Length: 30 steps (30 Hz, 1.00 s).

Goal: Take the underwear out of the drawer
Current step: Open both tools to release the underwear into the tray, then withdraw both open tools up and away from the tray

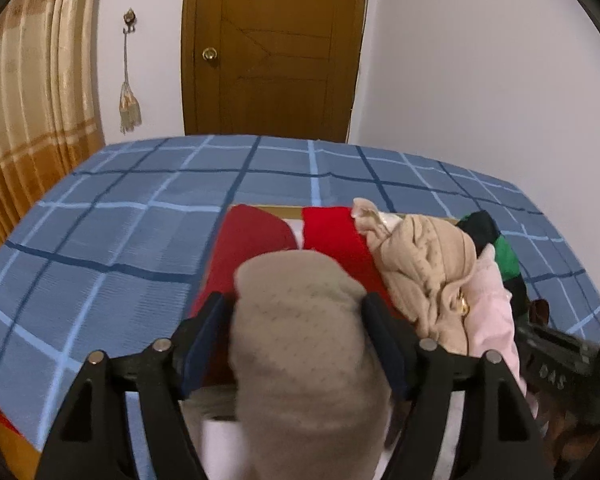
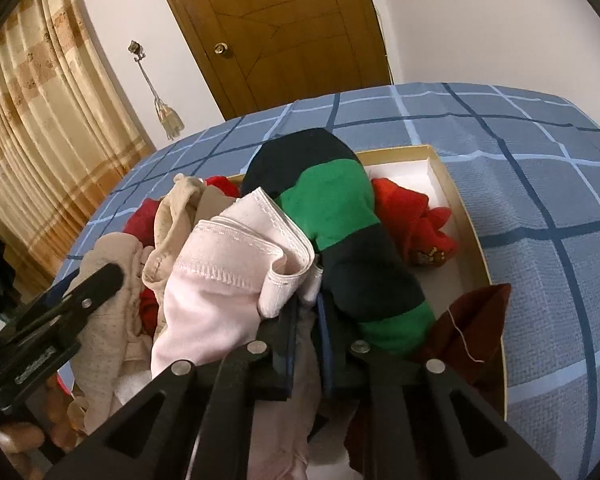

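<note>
Left gripper (image 1: pixel 298 322): jaws are spread wide, and a taupe dotted garment (image 1: pixel 304 344) bulges up between them. Whether the fingers (image 1: pixel 206 340) press on the fabric cannot be told; the cloth fills the gap from side to side.

Right gripper (image 2: pixel 308 316): jaws are pressed nearly together, and a fold of the pale pink underwear (image 2: pixel 224 276) is pinched between the blue-edged pads. Its ribbed waistband is curled over just above the fingertips.

Drawer (image 2: pixel 466 216): a shallow tray with a tan rim and white floor is seen ahead of both grippers, set against a blue checked bedspread (image 1: pixel 112 216). The underwear is all still in it, heaped.

Contents, placed from the right gripper: a black and green striped piece (image 2: pixel 336 208) is lying directly ahead and slightly right, touching the pink piece; a red-orange piece (image 2: pixel 414 220) is further right, on the drawer floor; a dark maroon piece (image 2: pixel 466 332) is close to the right, against the near rim; a beige piece (image 2: pixel 180 216) is ahead to the left.

Contents, placed from the left gripper: red garments (image 1: pixel 328 232) are ahead, behind the taupe one; a beige knit bundle (image 1: pixel 424 272) is ahead to the right, beside the pink.

Beyond: a wooden door (image 1: pixel 272 48), a curtain (image 1: pixel 32 92).
</note>
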Available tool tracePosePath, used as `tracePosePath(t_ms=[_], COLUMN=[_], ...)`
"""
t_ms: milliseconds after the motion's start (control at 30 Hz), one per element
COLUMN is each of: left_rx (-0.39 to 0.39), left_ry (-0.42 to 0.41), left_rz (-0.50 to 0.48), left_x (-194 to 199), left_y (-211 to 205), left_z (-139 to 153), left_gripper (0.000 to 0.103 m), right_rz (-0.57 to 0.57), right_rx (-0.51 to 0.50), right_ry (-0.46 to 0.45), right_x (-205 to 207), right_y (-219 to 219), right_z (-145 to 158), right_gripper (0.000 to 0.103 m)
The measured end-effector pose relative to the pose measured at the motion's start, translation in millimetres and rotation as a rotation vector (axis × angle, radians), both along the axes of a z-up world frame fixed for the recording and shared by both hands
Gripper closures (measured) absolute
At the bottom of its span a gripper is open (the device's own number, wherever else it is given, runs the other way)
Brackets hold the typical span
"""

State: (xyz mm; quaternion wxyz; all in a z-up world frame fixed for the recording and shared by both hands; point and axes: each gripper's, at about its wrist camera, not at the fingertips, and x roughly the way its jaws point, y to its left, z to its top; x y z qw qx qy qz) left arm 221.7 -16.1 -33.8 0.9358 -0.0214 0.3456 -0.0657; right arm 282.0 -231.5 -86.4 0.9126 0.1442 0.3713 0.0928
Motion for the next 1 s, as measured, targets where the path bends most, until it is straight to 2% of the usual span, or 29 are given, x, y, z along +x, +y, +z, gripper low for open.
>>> tracePosePath(t_ms=[100,233,333,467,633,700,733,800,833,867,1000], left_rx=[0.049,0.011,0.027,0.048,0.07,0.076,0.08,0.086,0.086,0.086,0.072], left_ry=[0.021,-0.002,-0.048,-0.1,-0.111,-0.118,-0.125,-0.132,-0.132,-0.132,-0.125], left_rz=[-0.005,-0.017,-0.01,0.022,0.0,0.004,0.007,0.004,0.003,0.005,0.012], left_x=[7,-1,-14,-34,-59,-70,-75,-81,-83,-85,-89], left_y=[-12,-6,-2,2,3,4,5,6,7,8,10], left_z=[-10,5,20,33,38,40,41,42,43,43,43], left_gripper=[0.031,0.032,0.028,0.013,0.012,0.003,0.002,0.002,0.001,0.001,0.001], right_rz=[-0.018,-0.054,-0.082,-0.1,-0.083,-0.083,-0.092,-0.1,-0.105,-0.114,-0.134], right_rx=[0.013,0.018,0.035,0.061,0.058,0.057,0.045,0.038,0.04,0.044,0.06], right_ry=[-0.024,-0.096,-0.172,-0.252,-0.263,-0.259,-0.26,-0.266,-0.269,-0.275,-0.288], right_x=[-10,-35,-57,-80,-96,-100,-104,-110,-113,-116,-122], right_y=[-1,-8,-11,-5,12,16,19,23,23,23,19], right_z=[1,16,31,48,50,50,51,53,54,55,56], right_gripper=[0.09,0.09,0.09,0.09,0.089,0.086,0.082,0.068,0.056,0.049,0.048])
